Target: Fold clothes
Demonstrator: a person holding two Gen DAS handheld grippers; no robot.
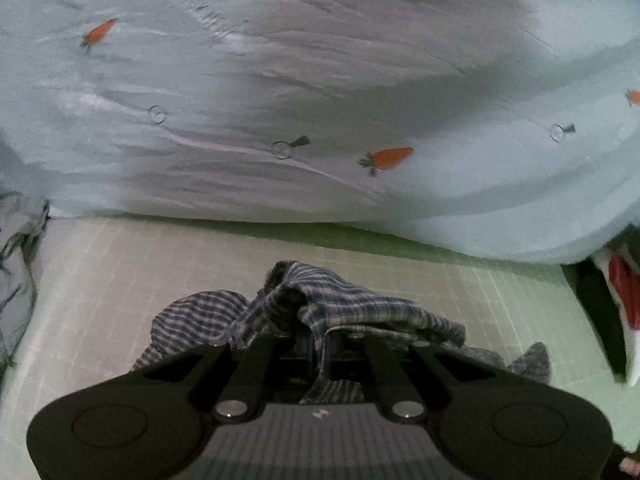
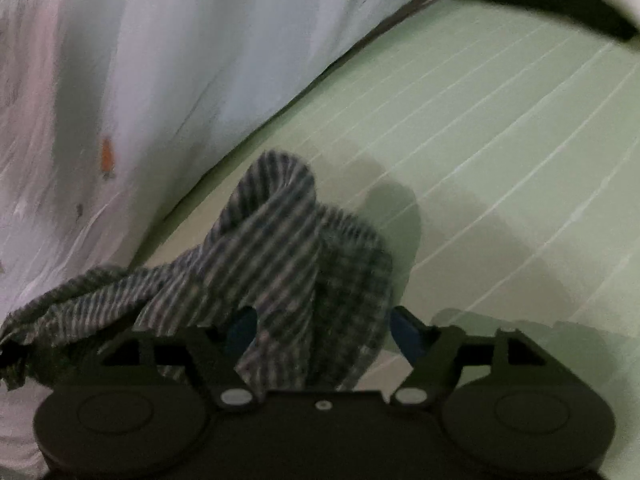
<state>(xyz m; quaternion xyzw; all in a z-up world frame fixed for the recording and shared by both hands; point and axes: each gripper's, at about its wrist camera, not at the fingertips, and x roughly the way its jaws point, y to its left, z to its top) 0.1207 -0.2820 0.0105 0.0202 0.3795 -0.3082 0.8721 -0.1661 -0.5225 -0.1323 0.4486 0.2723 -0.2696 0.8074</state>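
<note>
Green cutting mat (image 1: 500, 292) with a pale grid covers the table; behind it, at the far side, hangs or lies a large pale blue-white sheet (image 1: 280, 80) printed with orange carrots (image 1: 387, 159), heavily wrinkled at left. Left wrist view: left claw (image 1: 320, 344) is closed tight on a fold of the blue-and-white checked cloth (image 1: 344, 304); the fabric bunches up over the claw's tips and spills to both sides, with a frayed corner lying on the mat at near right. A grey patterned garment (image 1: 20, 264) sits at the left edge; a red-and-white item (image 1: 624, 304) at the right edge, not identifiable. Right wrist view (blurred): right claw (image 2: 320, 328) stands wide, blue pads (image 2: 408, 330) well apart. The checked cloth (image 2: 288, 256) rises in a twisted loop between the jaws and trails off to the near left, towards the sheet (image 2: 160, 60); the right pad is clear of the fabric, the left pad is partly hidden behind it, contact there cannot be told. Mat (image 2: 500, 140) to the right of the cloth lies bare, with the cloth's shadow on it.
</note>
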